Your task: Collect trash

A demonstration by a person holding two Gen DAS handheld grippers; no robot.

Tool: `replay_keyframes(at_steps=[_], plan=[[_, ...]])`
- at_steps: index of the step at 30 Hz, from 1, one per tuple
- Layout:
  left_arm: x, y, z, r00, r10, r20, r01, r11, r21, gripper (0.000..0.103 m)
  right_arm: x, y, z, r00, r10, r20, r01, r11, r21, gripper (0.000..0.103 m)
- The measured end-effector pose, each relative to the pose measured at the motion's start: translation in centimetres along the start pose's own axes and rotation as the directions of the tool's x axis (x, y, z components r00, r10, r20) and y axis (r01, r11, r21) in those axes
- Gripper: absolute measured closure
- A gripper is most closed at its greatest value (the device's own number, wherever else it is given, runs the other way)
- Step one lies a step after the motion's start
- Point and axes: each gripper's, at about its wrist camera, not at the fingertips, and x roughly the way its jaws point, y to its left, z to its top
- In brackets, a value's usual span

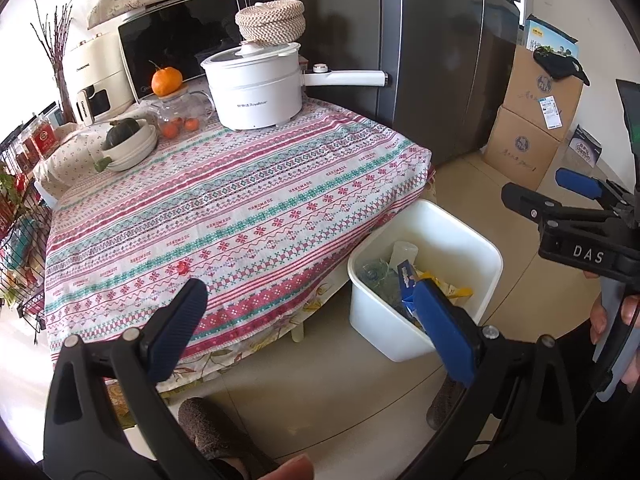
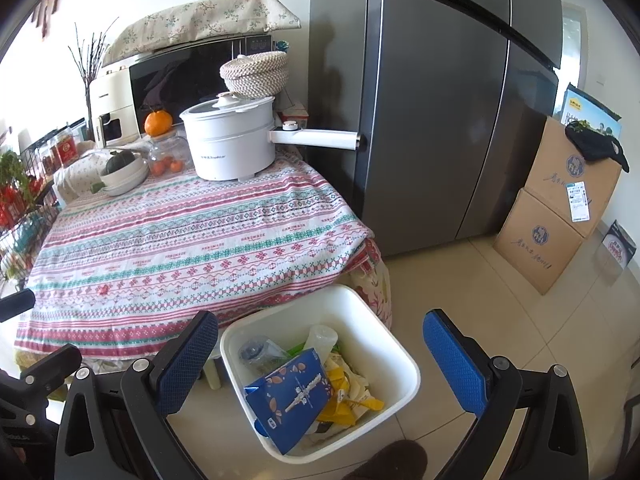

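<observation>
**Bin filling up, one scrap left**

Right gripper (image 2: 320,356) hangs directly over the white bin (image 2: 404,360), fingers spread and empty, blue carton (image 2: 290,394) lying atop the wrappers inside. The bin sits on the floor against the desk (image 1: 240,200) edge, handy for drops. Left gripper (image 1: 316,320), fingers also released, points toward a small red cap (image 1: 182,267) at lower-left on the cloth, seemingly the next pick.
</observation>
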Motion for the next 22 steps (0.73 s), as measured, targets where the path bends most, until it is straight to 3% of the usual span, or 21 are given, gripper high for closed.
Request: replay_keyframes(at_steps=[22], plan=[[-1.3,0.0,0.2,1.000,0.003,0.016,-0.003,1.000,-0.019,0.001,-1.5,1.0,0.3,0.999,0.007,0.037,-0.006,1.000,-0.030,0.000]])
